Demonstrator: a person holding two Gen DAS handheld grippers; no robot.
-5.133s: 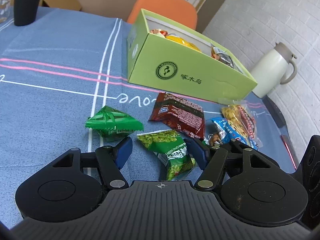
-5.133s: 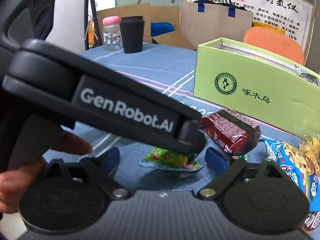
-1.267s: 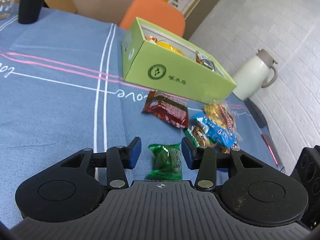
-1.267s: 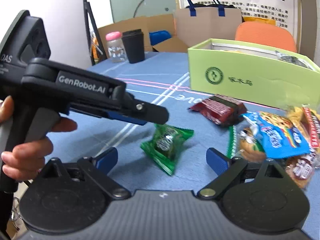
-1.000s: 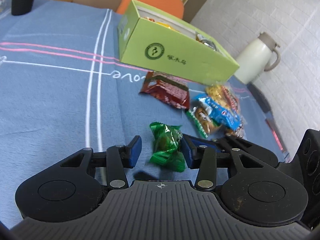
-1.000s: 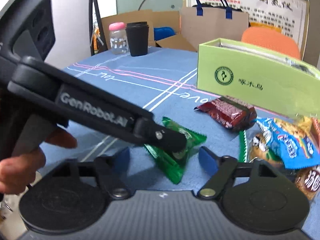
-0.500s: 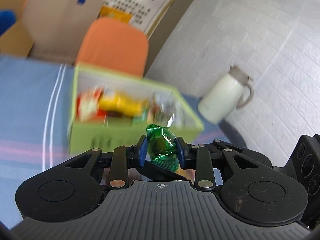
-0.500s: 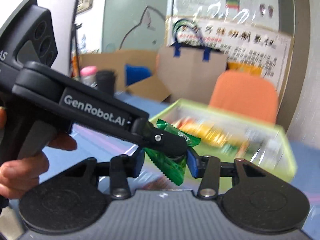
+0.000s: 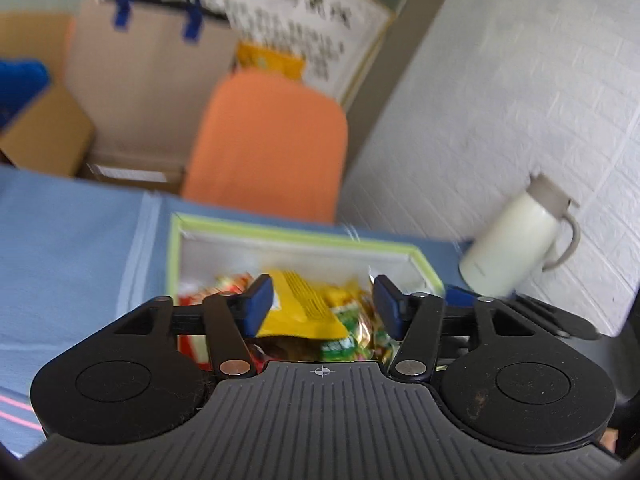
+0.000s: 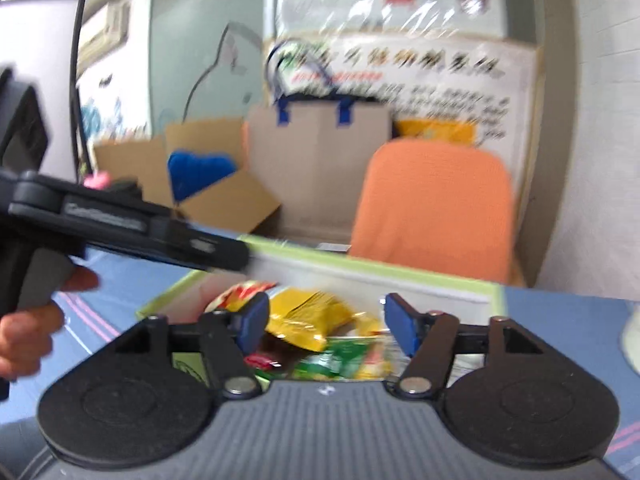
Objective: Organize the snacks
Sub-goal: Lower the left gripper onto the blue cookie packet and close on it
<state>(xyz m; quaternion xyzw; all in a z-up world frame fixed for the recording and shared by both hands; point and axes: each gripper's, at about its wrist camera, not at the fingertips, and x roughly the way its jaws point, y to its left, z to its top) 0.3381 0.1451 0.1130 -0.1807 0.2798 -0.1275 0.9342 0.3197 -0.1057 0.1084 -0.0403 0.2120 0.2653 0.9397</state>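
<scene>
Box (image 9: 296, 236), pale green outside and white within, sits on my blue tablecloth (image 9: 68, 248) with its lid off, heaped with snacks: a yellow packet (image 9: 304, 308) on top, red wrappers (image 9: 192, 344) at its left and a small green packet (image 9: 340, 346) low among them. Both my left tongs (image 9: 323, 307) and right tongs (image 10: 322, 322) hang over it with fingers spread wide and nothing between them. Half a second ago my left tongs pinched a green packet above the box; now they have let go.
</scene>
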